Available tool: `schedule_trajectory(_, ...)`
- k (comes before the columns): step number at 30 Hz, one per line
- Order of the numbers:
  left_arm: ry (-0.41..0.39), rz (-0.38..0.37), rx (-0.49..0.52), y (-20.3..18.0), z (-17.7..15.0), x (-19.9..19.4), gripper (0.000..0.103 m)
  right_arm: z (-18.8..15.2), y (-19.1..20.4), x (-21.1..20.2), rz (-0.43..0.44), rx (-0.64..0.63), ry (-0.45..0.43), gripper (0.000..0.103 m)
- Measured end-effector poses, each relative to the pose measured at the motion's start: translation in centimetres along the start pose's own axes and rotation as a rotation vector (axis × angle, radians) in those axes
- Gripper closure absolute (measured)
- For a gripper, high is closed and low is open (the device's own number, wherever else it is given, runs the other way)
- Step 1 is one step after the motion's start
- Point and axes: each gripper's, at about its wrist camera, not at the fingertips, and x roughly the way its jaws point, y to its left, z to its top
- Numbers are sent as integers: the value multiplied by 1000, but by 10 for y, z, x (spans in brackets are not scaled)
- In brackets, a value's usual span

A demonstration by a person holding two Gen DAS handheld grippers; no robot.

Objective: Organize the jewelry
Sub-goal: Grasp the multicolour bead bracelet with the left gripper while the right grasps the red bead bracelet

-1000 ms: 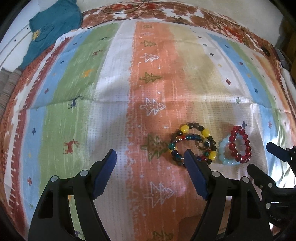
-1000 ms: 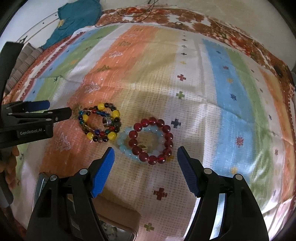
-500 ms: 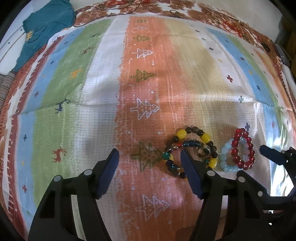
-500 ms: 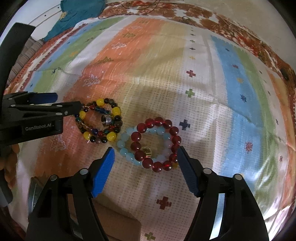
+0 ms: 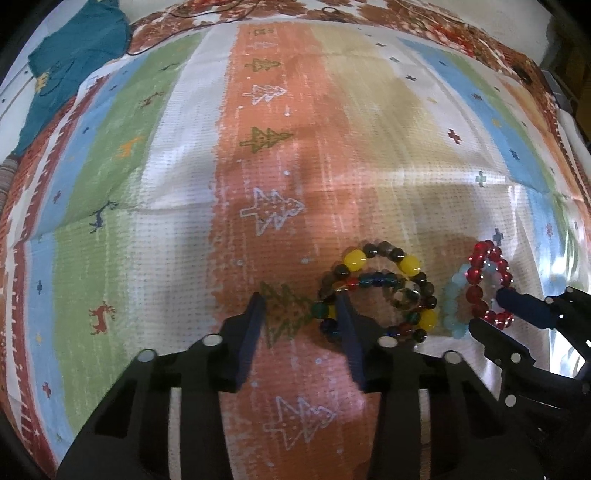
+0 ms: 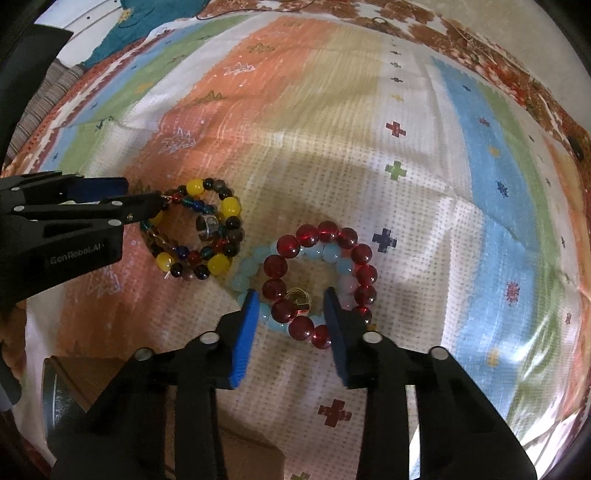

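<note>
Two bead piles lie on the striped cloth [image 5: 184, 258]. The multi-coloured bracelets [image 5: 376, 291] [image 6: 199, 229] hold a silver ring [image 6: 208, 225]. A red bracelet [image 6: 321, 280] [image 5: 484, 284] rests on a pale blue one [image 6: 243, 273], with a gold charm [image 6: 299, 299] inside. My left gripper [image 5: 299, 314] [image 6: 144, 192] points down, jaws closing. Its right finger [image 5: 347, 332] is at the multi-coloured pile's left edge, with a few beads between the jaws. My right gripper [image 6: 291, 306] [image 5: 491, 312] is also closing, around the red bracelet's near beads and the charm. No pad visibly presses.
A teal garment [image 5: 74, 48] [image 6: 147, 14] lies at the cloth's far left corner, with a thin cord [image 5: 177, 14] beside it. A brown box [image 6: 243, 454] and a dark metallic object [image 6: 55, 391] sit under my right gripper at the near edge.
Both grippers have come down closer to the bracelets and their jaws have narrowed a lot. The left finger now reaches the multi-coloured beads; the right jaws now straddle the red beads.
</note>
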Motion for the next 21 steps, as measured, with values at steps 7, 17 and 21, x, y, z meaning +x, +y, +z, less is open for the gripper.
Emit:
schedule_trajectory(7,-2,0,10,-5,0,1,90,-1,-1,-1,14,-5,3,88)
schedule_trajectory(17,-42,-23,12,-9,5,-22,94,2,-6,-20,16,6,-45,89)
schedule_trajectory(21,-71,-34,30,-19,7,-38,94,1,-7,-27,10,10,-58,89)
